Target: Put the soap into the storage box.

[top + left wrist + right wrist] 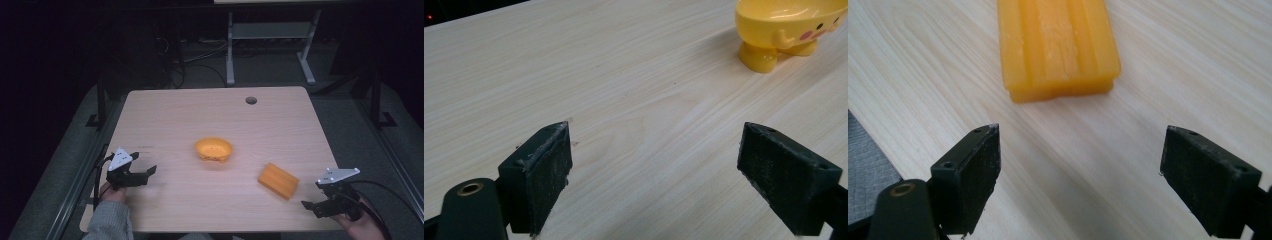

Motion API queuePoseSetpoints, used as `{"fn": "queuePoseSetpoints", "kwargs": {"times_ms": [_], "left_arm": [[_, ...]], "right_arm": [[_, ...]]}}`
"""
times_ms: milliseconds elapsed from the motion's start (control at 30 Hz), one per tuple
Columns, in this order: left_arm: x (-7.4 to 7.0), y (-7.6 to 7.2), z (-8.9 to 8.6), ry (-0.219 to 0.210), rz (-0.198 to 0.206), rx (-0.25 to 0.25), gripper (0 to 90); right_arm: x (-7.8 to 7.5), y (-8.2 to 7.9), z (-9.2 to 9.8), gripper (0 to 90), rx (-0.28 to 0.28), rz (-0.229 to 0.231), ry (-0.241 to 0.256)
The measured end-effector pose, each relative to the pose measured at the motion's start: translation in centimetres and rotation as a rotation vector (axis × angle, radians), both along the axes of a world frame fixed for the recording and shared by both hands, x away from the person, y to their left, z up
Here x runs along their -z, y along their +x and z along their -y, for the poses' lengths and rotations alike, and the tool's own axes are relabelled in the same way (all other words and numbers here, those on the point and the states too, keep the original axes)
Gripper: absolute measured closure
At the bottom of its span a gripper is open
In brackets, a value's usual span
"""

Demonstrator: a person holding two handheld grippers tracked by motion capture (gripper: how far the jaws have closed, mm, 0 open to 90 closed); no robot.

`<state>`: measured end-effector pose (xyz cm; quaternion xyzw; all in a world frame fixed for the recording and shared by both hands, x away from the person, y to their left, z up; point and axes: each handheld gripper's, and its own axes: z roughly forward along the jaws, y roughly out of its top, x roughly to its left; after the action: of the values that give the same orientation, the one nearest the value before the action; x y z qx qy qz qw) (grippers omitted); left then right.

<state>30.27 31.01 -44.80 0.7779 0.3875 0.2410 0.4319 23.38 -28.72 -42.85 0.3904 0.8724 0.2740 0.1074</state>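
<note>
A yellow-orange bowl point(213, 149) stands near the middle of the wooden table point(200, 115); in the left gripper view the bowl point(788, 30) shows small feet and a cartoon face. An orange ridged block point(278, 180) lies flat at the front right, and the same block point(1057, 45) sits just ahead of the right jaws. My left gripper point(144, 164) rests at the front left, open, pointing toward the bowl, nothing between its jaws point(659, 175). My right gripper point(311, 199) is at the front right corner, open and empty point(1080, 177), a short way from the block.
A round cable hole point(251, 100) sits near the table's far edge. Beyond the table are a desk frame point(270, 45) and cables on the dark floor. The table's front edge point(878, 155) runs close beside the right gripper.
</note>
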Motion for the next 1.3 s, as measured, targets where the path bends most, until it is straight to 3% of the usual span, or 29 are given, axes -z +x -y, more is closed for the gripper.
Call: {"fn": "queuePoseSetpoints", "kwargs": {"times_ms": [833,1300], "left_arm": [[0.0,0.1,-0.3,-0.007,0.005,-0.005,13.8],[-0.1,0.1,-0.4,-0.007,0.006,-0.004,13.8]], "right_arm": [[-2.0,4.2,-4.6,15.6,-0.125,-0.034,-0.082],[-1.0,6.1,-7.2,14.8,-0.155,-0.088,-0.132]]}}
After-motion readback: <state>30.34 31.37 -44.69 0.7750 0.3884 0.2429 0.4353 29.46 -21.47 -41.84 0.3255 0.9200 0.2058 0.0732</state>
